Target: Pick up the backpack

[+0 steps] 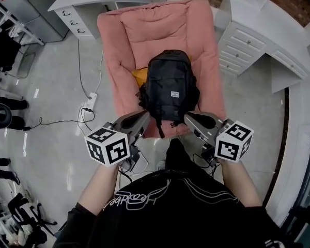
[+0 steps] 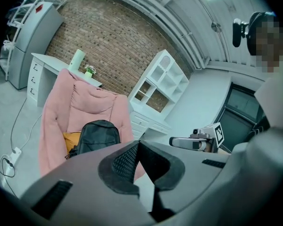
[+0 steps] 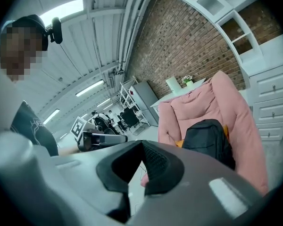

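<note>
Hand-held gripper status: the left hand-held gripper [image 1: 143, 119] and the right hand-held gripper [image 1: 190, 119] are both clenched, jaws together with nothing between them. Both point toward the armchair's front edge, one to each side of the backpack's lower end, and touch neither.

Grey floor [image 1: 57, 76] surrounds a pink armchair [image 1: 116, 40], with a white drawer cabinet [image 1: 250, 45] to its right.

The backpack [image 1: 169, 87] stands upright on the armchair seat, leaning on the backrest. It is black and rounded at the top, with a front pocket bearing a small pale label [image 1: 174, 94]. A dark strap [image 1: 158, 124] hangs down over the seat's front edge. An orange item [image 1: 139, 76] is wedged behind its left side; what it is cannot be determined.

A white power strip [image 1: 91, 101] with plugged cables lies on the floor left of the armchair.
</note>
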Motion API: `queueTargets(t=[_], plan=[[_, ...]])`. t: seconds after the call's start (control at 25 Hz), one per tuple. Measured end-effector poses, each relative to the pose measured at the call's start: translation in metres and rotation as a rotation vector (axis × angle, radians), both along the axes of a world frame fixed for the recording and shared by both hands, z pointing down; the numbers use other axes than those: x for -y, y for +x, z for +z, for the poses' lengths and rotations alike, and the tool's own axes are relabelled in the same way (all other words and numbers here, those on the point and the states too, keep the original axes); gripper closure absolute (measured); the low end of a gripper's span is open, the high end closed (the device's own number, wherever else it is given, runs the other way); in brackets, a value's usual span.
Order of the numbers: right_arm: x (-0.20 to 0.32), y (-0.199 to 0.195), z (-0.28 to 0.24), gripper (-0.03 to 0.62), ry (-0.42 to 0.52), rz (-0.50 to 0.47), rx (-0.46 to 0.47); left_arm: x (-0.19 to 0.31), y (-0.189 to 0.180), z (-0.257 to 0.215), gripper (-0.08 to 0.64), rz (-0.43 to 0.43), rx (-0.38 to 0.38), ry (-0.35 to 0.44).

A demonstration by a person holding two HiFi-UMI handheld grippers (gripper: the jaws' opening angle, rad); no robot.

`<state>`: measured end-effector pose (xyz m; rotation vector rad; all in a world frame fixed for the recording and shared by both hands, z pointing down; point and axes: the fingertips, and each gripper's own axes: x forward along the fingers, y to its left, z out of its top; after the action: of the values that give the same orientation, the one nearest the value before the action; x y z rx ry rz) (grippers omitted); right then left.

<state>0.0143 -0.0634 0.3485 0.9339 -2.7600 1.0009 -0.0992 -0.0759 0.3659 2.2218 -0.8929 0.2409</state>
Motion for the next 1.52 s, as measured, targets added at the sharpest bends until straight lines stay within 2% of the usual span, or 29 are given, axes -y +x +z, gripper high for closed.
queueTargets(t=[0.28, 0.48, 0.72, 0.76, 0.8, 0.92, 1.2, 1.36, 1.52], plan=[[0.048, 0.027, 0.022, 0.586, -0.053, 0.016, -0.001, 0.041, 0.020, 0.022, 0.557, 0.014, 0.017, -0.044], [0.083, 0.042, 0.046, 0.585, -0.089, 0.021, -0.031, 0.074, 0.017, 0.056, 0.555, -0.017, 0.064, -0.113], [0.114, 0.054, 0.079, 0.584, -0.145, -0.002, -0.071, 0.108, 0.007, 0.098, 0.500, -0.053, 0.099, -0.193], [0.118, 0.054, 0.085, 0.518, -0.162, -0.013, -0.068, 0.113, 0.005, 0.105, 0.497, -0.062, 0.101, -0.203], [0.121, 0.053, 0.092, 0.488, -0.179, -0.018, -0.066, 0.117, 0.002, 0.112, 0.481, -0.069, 0.101, -0.215], [0.133, 0.056, 0.111, 0.488, -0.210, -0.006, -0.085, 0.126, -0.005, 0.133, 0.427, -0.095, 0.100, -0.249], [0.159, 0.060, 0.161, 0.407, -0.272, -0.023, -0.172, 0.150, -0.019, 0.183, 0.323, -0.147, 0.129, -0.312], [0.170, 0.065, 0.189, 0.380, -0.310, -0.027, -0.221, 0.163, -0.022, 0.208, 0.282, -0.135, 0.187, -0.318], [0.179, 0.068, 0.212, 0.365, -0.337, -0.028, -0.265, 0.171, -0.026, 0.234, 0.276, -0.129, 0.254, -0.350]])
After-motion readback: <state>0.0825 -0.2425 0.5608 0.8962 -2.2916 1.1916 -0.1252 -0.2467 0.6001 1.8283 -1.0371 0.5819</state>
